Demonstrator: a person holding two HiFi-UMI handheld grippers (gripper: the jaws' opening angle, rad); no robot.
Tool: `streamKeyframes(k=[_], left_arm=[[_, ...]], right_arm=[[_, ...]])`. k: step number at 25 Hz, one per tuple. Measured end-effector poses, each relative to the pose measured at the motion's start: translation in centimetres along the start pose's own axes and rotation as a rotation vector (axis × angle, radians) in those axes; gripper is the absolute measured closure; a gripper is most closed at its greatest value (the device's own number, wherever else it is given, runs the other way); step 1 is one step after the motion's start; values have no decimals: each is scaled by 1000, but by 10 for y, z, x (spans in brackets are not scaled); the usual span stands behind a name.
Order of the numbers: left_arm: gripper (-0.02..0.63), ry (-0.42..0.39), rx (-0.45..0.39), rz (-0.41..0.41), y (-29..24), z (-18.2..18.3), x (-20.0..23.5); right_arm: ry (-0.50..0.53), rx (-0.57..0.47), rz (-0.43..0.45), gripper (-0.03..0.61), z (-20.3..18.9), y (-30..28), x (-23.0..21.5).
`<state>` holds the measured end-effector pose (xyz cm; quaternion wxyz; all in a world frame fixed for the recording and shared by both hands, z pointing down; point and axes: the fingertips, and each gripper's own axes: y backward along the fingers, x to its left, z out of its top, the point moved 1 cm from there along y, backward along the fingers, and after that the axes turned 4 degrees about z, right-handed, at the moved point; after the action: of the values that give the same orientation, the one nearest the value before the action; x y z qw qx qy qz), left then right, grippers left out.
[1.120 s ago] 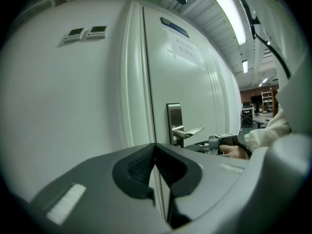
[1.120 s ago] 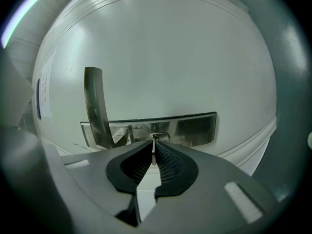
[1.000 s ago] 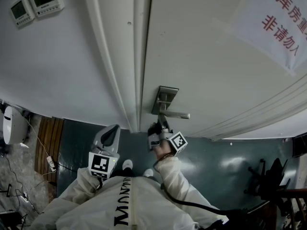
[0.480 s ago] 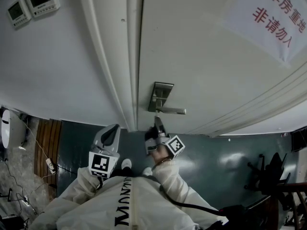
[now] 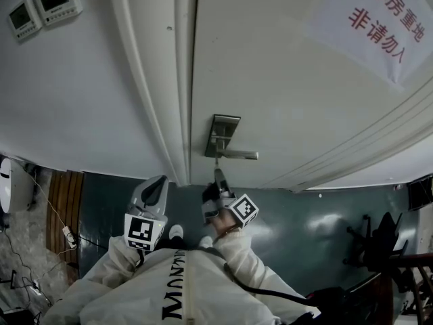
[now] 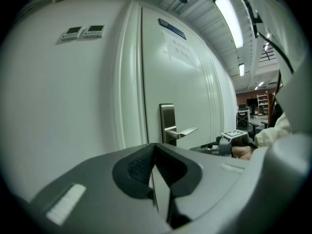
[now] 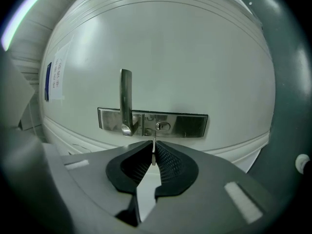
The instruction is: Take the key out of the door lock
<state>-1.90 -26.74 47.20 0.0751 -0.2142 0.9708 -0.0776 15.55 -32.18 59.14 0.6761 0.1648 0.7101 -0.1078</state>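
A steel lock plate (image 5: 220,135) with a lever handle (image 5: 238,154) sits on the white door. My right gripper (image 5: 218,176) hovers just short of it, a small gap away. In the right gripper view its jaws (image 7: 154,156) are shut on the thin metal key (image 7: 154,149), which stands edge-on between the pads, clear of the keyhole (image 7: 162,126) in the plate (image 7: 187,125). My left gripper (image 5: 157,189) hangs low by the person's body, away from the door. Its jaws (image 6: 155,172) are shut with nothing between them.
A paper notice with red print (image 5: 379,26) is taped high on the door. Two wall control panels (image 5: 44,5) sit left of the door frame (image 5: 152,80). Cables and a white device (image 5: 8,185) lie on the floor at left, a dark chair (image 5: 385,249) at right.
My right gripper has drawn back from the lock plate toward the person, and the gap between its tips and the plate has widened. The left gripper has stayed put.
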Motion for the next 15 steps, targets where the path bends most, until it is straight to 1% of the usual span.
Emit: streamKeyframes(k=[4,7,11,15], left_arm=[[614,-2,-5,-13,-4,1,-3],[614,-2,-4,-24,-7,1,-6],[614,-4,-1,-36,-11,1,-9],[614,-4,1,-46,-15,0,-12]], right_arm=[[67,7,-14,555,6,7,4],[149,17,-23,557,10,12,9],[304,45,-49,555,11,15,20],[518,92,-94,555,10,20,30]])
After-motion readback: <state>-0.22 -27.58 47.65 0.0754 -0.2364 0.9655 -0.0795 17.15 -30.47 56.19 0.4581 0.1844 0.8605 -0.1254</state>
